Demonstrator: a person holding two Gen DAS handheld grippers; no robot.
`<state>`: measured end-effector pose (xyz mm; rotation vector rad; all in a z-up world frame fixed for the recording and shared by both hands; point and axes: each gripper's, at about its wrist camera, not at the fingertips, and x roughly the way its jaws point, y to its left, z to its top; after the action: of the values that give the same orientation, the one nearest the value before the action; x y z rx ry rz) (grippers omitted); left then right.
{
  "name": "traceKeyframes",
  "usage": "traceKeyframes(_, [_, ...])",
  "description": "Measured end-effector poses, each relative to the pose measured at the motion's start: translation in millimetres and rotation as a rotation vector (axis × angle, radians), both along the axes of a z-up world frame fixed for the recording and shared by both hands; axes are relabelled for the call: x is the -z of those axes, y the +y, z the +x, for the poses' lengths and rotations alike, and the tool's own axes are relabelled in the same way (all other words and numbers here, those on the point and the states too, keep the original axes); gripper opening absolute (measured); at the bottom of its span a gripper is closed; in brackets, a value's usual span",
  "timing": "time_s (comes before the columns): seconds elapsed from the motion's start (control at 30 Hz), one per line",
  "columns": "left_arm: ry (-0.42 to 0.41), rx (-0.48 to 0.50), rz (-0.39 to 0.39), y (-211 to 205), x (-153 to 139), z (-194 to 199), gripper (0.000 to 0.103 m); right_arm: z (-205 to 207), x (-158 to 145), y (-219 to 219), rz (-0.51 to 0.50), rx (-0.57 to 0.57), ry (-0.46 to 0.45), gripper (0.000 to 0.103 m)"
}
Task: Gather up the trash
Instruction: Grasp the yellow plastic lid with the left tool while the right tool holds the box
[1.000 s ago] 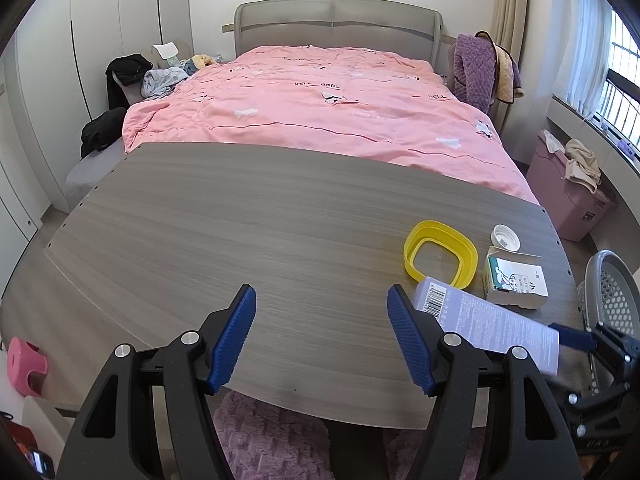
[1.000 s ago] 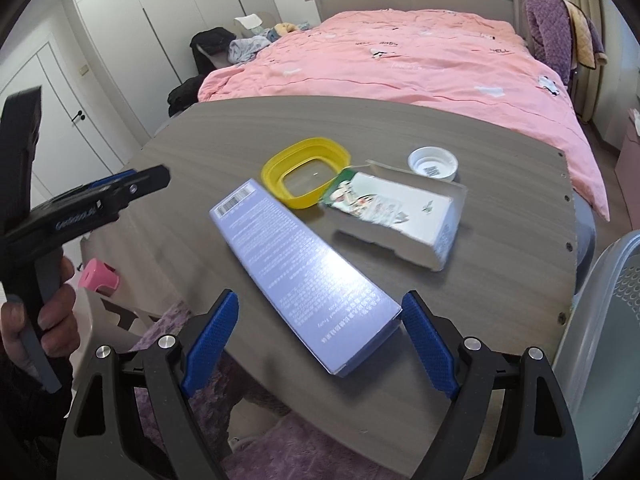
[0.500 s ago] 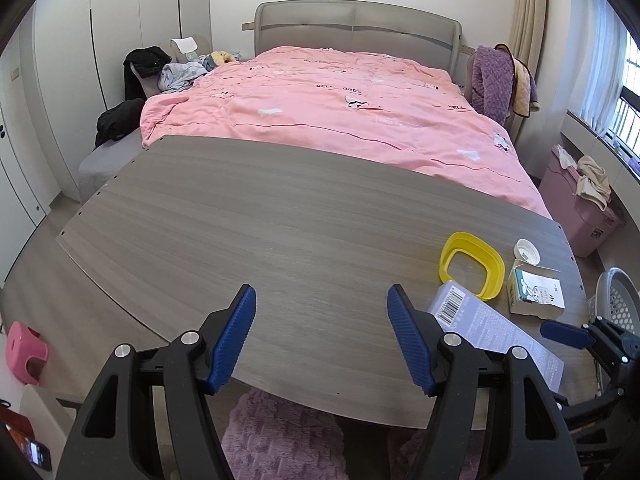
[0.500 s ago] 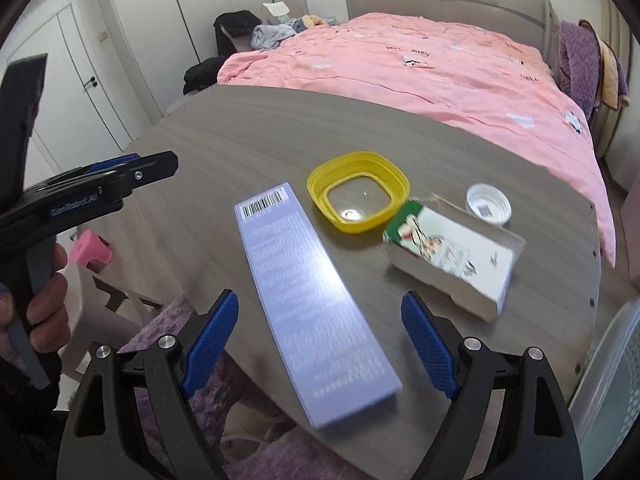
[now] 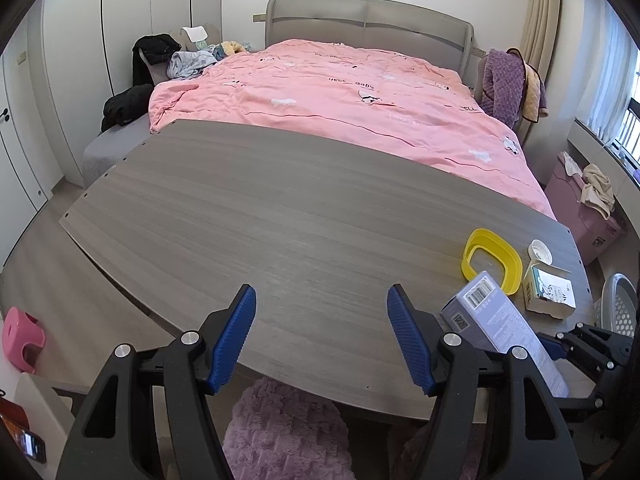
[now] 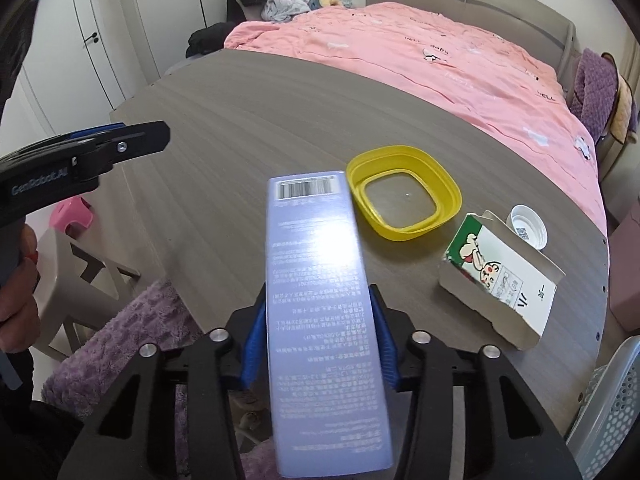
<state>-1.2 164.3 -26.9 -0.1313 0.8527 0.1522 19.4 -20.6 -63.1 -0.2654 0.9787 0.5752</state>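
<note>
A long lilac box with a barcode sits between the blue pads of my right gripper, whose jaws are closing and touch both its sides. In the left wrist view the lilac box tilts up off the grey table at the front right. Beyond it lie a yellow bowl-like ring, a cut-open milk carton and a white cap. My left gripper hangs open over the table's near edge with nothing between its fingers.
A white perforated basket stands off the table's right end. A bed with a pink duvet lies behind the table. A purple rug and a pink stool are on the floor near the front edge.
My right gripper has closed around the lilac box, which now points away and is tipped up. The left gripper has drifted left along the table edge, still open.
</note>
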Motion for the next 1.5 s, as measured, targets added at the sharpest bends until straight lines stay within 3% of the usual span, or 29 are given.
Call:
traceKeyframes(0.3, [0.007, 0.015, 0.012, -6, 3, 1, 0.065, -32, -18, -25, 0.120, 0.119, -0.044, 0.043])
traceKeyframes(0.63, [0.050, 0.212, -0.029, -69, 11, 25, 0.065, -46, -41, -109, 0.142, 0.352, -0.093, 0.043])
traceKeyframes(0.83, [0.079, 0.298, -0.004, -105, 20, 43, 0.065, -49, -47, -147, 0.166, 0.451, -0.115, 0.043])
traceKeyframes(1.03, [0.121, 0.337, 0.009, -127, 31, 58, 0.065, -47, -45, -162, 0.189, 0.489, -0.116, 0.043])
traceKeyframes(1.5, [0.146, 0.344, 0.076, -146, 42, 80, 0.076, -43, -36, -171, 0.230, 0.489, -0.097, 0.044])
